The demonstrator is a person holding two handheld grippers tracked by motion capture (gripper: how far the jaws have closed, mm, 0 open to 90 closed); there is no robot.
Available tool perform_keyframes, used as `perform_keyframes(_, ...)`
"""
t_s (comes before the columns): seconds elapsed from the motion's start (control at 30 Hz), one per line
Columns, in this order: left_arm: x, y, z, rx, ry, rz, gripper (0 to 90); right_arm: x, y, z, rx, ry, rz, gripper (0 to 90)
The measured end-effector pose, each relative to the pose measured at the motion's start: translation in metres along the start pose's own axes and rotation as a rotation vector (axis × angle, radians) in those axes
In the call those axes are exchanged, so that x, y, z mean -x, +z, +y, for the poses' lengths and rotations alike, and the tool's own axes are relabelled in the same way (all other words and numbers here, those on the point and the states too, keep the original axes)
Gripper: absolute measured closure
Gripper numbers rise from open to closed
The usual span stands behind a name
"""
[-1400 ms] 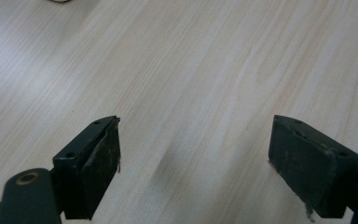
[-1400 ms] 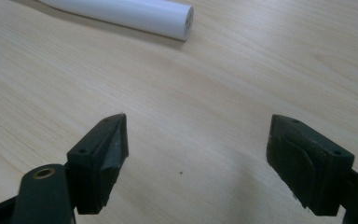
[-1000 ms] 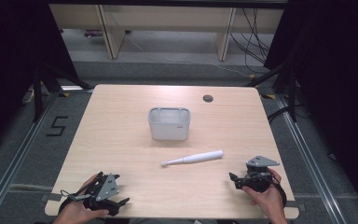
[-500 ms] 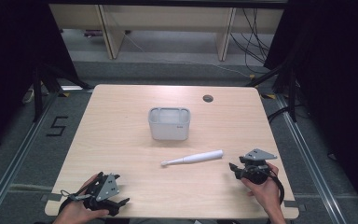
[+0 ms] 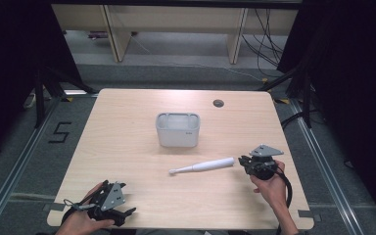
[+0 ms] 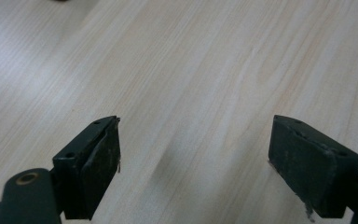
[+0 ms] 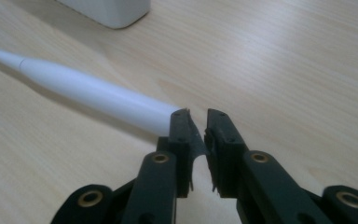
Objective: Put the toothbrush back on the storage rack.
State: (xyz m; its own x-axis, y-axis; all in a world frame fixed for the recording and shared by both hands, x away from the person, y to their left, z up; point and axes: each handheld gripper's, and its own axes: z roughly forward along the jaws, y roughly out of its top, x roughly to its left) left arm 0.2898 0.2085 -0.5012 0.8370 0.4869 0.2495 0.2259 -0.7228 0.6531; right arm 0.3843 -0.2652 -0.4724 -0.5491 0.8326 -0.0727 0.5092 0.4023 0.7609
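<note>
A white electric toothbrush lies on the wooden table, its thin head end toward the left. My right gripper sits just off its thick end. In the right gripper view its jaws have just been closing and stand almost together with nothing between them; the toothbrush handle ends just behind the left jaw tip. My left gripper rests near the table's front left edge. Its jaws are wide open over bare wood.
A white-grey rectangular container stands upright at the table's middle, beyond the toothbrush; its corner shows in the right gripper view. A dark round cable hole lies near the far edge. Dark curtains flank the table.
The right gripper moved left and slightly up toward the toothbrush's thick end, and its jaws closed from wide open. The left gripper stayed still.
</note>
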Motion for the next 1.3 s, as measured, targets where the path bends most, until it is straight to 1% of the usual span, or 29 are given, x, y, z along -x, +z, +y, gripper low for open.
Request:
perform_keyframes(0.03,0.0,0.0,0.0,0.0,0.0,0.0,16.4,0.001,0.006,0.005,0.008,-0.002,0.0,83.7)
perform_keyframes(0.1,0.0,0.0,0.0,-0.001,0.001,0.0,16.4,0.002,0.008,0.007,0.002,-0.006,0.003,84.4)
perform_keyframes(0.13,0.0,0.0,0.0,-0.002,0.002,0.001,16.4,0.002,0.011,0.01,0.006,0.002,0.006,85.1)
perform_keyframes(0.27,0.0,0.0,0.0,0.0,0.002,-0.002,16.4,0.0,0.027,0.016,-0.023,-0.023,0.008,87.9)
perform_keyframes(0.3,0.0,0.0,0.0,0.0,0.002,-0.001,16.4,-0.001,0.032,0.019,-0.034,-0.025,0.015,88.6)
perform_keyframes(0.33,0.0,0.0,0.0,0.0,0.002,0.0,16.4,-0.001,0.032,0.019,-0.034,-0.025,0.015,88.6)
perform_keyframes(0.37,0.0,0.0,0.0,-0.002,0.0,0.0,16.4,0.0,0.034,0.021,-0.035,-0.036,0.015,89.0)
perform_keyframes(0.43,0.0,0.0,0.0,0.001,0.002,-0.003,16.4,-0.002,0.037,0.024,-0.053,-0.018,0.024,89.6)
perform_keyframes(0.5,0.0,0.0,0.0,-0.002,0.002,-0.002,16.4,-0.005,0.044,0.024,-0.066,-0.024,0.031,90.0)
perform_keyframes(0.57,0.0,0.0,0.0,0.001,0.003,-0.004,16.4,-0.005,0.045,0.024,-0.076,-0.031,0.029,90.0)
perform_keyframes(0.6,0.001,0.0,0.0,-0.003,0.003,-0.004,16.4,-0.005,0.046,0.024,-0.084,-0.024,0.033,90.0)
perform_keyframes(0.7,0.0,0.0,0.0,-0.005,0.003,-0.004,16.4,-0.005,0.05,0.023,-0.086,-0.04,0.032,90.0)
perform_keyframes(0.73,0.0,0.0,0.0,-0.006,0.003,-0.003,16.4,-0.004,0.051,0.023,-0.088,-0.038,0.031,90.0)
perform_keyframes(0.77,0.001,0.0,0.0,-0.001,0.002,-0.006,16.4,-0.005,0.051,0.023,-0.102,-0.023,0.038,90.0)
perform_keyframes(0.8,0.001,0.0,0.0,-0.001,0.002,-0.006,16.4,-0.004,0.053,0.023,-0.101,-0.036,0.035,90.0)
perform_keyframes(0.83,0.001,0.001,0.0,-0.002,0.003,-0.006,16.4,-0.003,0.054,0.023,-0.106,-0.04,0.037,90.0)
perform_keyframes(0.87,0.0,0.001,0.0,-0.005,0.004,-0.005,16.4,-0.003,0.054,0.023,-0.106,-0.04,0.037,90.0)
perform_keyframes(0.9,0.0,0.0,0.0,-0.012,0.013,-0.001,16.4,-0.003,0.054,0.022,-0.109,-0.038,0.037,90.0)
perform_keyframes(0.93,0.0,0.0,0.0,-0.005,0.002,-0.005,16.4,-0.004,0.054,0.022,-0.119,-0.027,0.042,90.0)
perform_keyframes(1.0,0.001,0.0,0.0,-0.004,0.003,-0.006,16.4,-0.005,0.054,0.022,-0.119,-0.026,0.046,90.0)
perform_keyframes(1.03,0.0,0.0,0.0,-0.004,0.002,-0.006,16.4,-0.005,0.054,0.022,-0.115,-0.044,0.047,90.0)
perform_keyframes(1.1,0.0,0.001,0.0,-0.002,0.002,-0.006,16.4,-0.006,0.053,0.022,-0.117,-0.045,0.05,90.0)
perform_keyframes(1.13,0.001,0.0,0.0,-0.003,0.001,-0.007,16.4,-0.01,0.052,0.023,-0.131,-0.047,0.058,90.0)
perform_keyframes(1.17,0.001,0.0,0.0,-0.003,0.001,-0.007,16.4,-0.011,0.052,0.022,-0.132,-0.06,0.059,90.0)
perform_keyframes(1.23,0.001,0.0,0.0,-0.004,0.002,-0.006,16.4,-0.012,0.053,0.022,-0.129,-0.067,0.065,90.0)
perform_keyframes(1.27,0.0,0.0,0.0,-0.003,0.002,-0.006,16.4,-0.013,0.053,0.022,-0.127,-0.083,0.071,90.0)
perform_keyframes(1.3,0.0,0.0,0.0,0.0,0.001,-0.006,16.4,-0.016,0.052,0.021,-0.133,-0.083,0.075,90.0)
